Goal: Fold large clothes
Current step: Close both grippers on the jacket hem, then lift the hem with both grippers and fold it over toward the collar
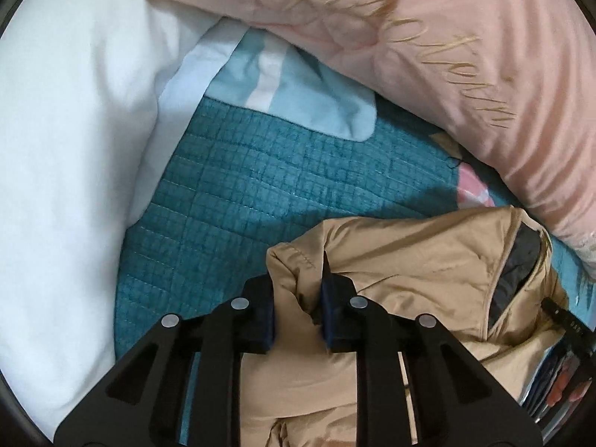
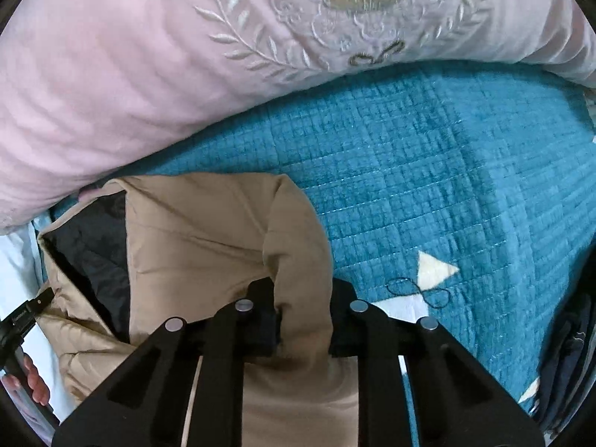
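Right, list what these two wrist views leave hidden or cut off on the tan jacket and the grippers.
- Left wrist view: the tan jacket below its top edge is covered by the left gripper and cut off by the frame.
- Right wrist view: the right gripper pads are buried in a jacket fold, so their contact is unseen.
- Right wrist view: the left hand is cropped by the picture's edge.
- Both views: the dark lining is partly tucked under tan fabric.

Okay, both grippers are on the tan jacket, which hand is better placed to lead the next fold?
Probably neither alone. The left gripper and right gripper each pinch a bunched corner of the tan jacket. If one must lead, the right: open teal quilt lies beside it.
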Motion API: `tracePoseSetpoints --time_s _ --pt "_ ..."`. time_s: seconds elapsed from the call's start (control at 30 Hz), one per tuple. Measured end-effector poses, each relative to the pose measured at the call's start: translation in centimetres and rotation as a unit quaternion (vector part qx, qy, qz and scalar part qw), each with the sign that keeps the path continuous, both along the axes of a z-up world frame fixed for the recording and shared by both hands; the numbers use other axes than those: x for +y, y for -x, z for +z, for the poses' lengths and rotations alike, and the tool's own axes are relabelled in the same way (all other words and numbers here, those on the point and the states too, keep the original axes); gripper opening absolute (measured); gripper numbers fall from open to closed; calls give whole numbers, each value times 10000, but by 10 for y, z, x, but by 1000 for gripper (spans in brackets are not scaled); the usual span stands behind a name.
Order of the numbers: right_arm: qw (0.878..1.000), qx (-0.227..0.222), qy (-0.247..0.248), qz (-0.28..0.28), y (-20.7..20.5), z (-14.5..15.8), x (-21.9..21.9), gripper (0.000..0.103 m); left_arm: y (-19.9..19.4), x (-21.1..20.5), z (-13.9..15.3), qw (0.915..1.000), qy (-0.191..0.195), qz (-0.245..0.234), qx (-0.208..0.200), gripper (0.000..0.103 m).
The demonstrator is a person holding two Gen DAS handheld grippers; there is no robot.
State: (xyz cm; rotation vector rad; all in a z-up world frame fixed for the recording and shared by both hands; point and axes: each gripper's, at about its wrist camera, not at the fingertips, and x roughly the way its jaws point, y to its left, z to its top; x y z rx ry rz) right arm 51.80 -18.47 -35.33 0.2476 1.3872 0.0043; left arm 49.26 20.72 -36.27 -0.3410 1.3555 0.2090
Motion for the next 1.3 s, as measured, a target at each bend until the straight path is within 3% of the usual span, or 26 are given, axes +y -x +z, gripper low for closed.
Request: tracePoseSetpoints --time_s 0.4,0.57,0.9,1.13,1.3 --pt "9986 -513 -112 51 30 69 -19 13 29 9 81 9987 306 -22 -408 16" --pt "9968 -765 -207 119 51 109 -20 13 71 3 126 9971 291 -152 -691 16" --pt "9887 -1394 -194 514 160 182 -10 13 167 -5 179 9926 153 -420 -1133 16" --pt "9838 -1564 -164 865 254 187 -16 13 259 -15 189 9890 139 -597 -1346 17" --pt "9816 -1526 -13 1149 308 165 -25 14 320 -20 167 9906 55 -682 -1183 19"
